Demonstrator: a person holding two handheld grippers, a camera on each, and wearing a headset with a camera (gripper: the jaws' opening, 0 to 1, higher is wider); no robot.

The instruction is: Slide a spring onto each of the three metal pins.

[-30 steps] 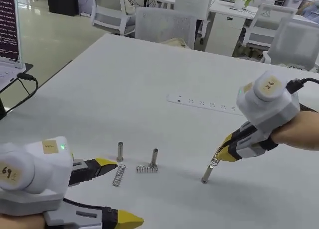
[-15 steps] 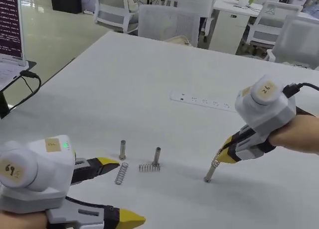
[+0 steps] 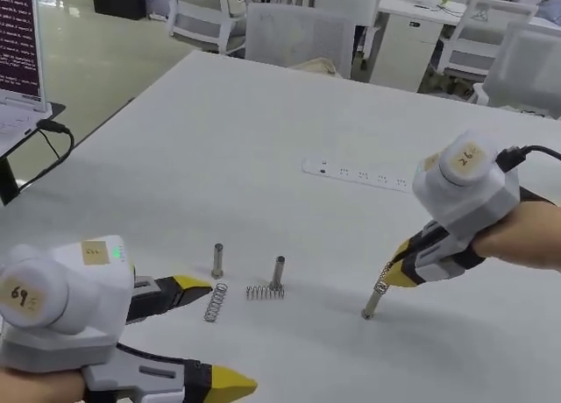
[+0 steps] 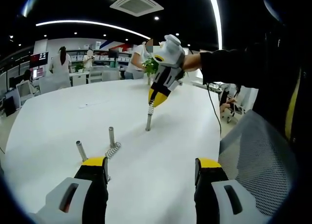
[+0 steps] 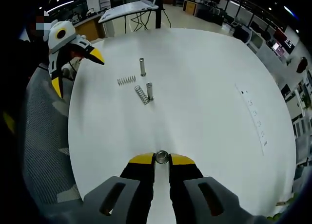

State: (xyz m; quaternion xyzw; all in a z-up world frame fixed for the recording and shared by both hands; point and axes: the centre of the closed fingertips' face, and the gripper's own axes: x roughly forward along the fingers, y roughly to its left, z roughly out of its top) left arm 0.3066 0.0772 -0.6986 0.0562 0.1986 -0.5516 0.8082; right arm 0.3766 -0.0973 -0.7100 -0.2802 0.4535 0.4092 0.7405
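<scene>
Right gripper view: spring (image 5: 158,158) in claw (image 5: 162,160) obsc. pin (image 3: 370,310).

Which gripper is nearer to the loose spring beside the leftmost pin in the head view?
Left. The left gripper is open, with one jaw tip just beside that loose spring. The right gripper is far off at the tilted pin, shut on a second spring.

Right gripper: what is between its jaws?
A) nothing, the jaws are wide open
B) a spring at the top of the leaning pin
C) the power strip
B: the right gripper is shut on a spring, and the head view shows that spring at the top of the leaning pin.
</scene>
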